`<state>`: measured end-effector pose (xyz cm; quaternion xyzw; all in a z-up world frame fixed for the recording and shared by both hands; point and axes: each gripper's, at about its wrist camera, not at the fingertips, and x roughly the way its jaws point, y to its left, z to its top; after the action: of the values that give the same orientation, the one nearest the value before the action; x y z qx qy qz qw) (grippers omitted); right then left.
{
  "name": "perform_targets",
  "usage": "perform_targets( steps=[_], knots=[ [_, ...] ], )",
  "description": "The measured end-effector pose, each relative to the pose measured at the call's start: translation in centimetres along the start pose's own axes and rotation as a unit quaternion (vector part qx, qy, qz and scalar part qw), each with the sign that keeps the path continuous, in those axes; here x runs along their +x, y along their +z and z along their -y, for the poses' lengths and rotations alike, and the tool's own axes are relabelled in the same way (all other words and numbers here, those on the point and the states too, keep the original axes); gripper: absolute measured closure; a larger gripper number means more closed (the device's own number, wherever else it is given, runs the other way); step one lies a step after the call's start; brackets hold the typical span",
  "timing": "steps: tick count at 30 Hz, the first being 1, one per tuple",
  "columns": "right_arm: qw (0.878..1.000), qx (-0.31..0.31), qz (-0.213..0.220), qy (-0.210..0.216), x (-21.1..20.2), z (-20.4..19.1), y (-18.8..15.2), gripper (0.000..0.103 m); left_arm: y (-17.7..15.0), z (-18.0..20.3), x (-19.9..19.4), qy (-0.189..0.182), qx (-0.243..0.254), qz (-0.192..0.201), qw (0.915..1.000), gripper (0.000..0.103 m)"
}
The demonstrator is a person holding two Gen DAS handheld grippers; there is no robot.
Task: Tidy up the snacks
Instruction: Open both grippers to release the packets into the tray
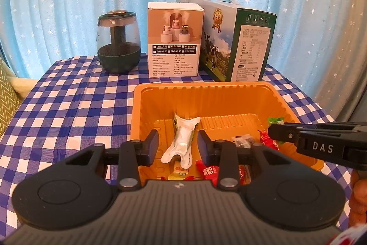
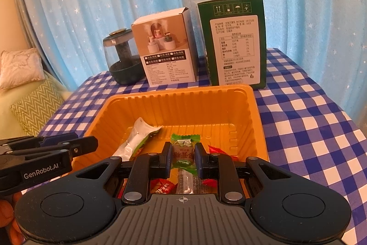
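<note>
An orange plastic tray [image 1: 229, 93] [image 2: 183, 95] sits on the checked table and holds several snacks. My left gripper [image 1: 177, 146] is open above the tray, with a white and green packet [image 1: 183, 139] lying between and below its fingers. Red candies [image 1: 207, 170] and a yellow one [image 1: 180, 172] lie under it. My right gripper [image 2: 183, 156] is shut on a green-wrapped candy [image 2: 183, 153] above the tray. The white packet [image 2: 135, 141] lies to its left. The right gripper shows in the left wrist view [image 1: 275, 131].
At the back of the table stand a dark glass humidifier [image 1: 118, 40], a white product box [image 1: 175, 40] and a green milk carton box [image 1: 236, 40]. A blue star curtain hangs behind. A sofa with cushions [image 2: 29, 107] lies to the left.
</note>
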<state>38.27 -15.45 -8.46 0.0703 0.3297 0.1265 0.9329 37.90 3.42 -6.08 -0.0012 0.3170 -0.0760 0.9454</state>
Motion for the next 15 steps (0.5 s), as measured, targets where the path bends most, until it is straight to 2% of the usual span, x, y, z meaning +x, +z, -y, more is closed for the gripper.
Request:
perform_targets(
  steps=[15],
  knots=[
    [1.0, 0.005, 0.013, 0.01, -0.22, -0.06, 0.01, 0.082, -0.11, 0.0, -0.06, 0.001, 0.001, -0.003, 1.0, 0.07]
  ],
)
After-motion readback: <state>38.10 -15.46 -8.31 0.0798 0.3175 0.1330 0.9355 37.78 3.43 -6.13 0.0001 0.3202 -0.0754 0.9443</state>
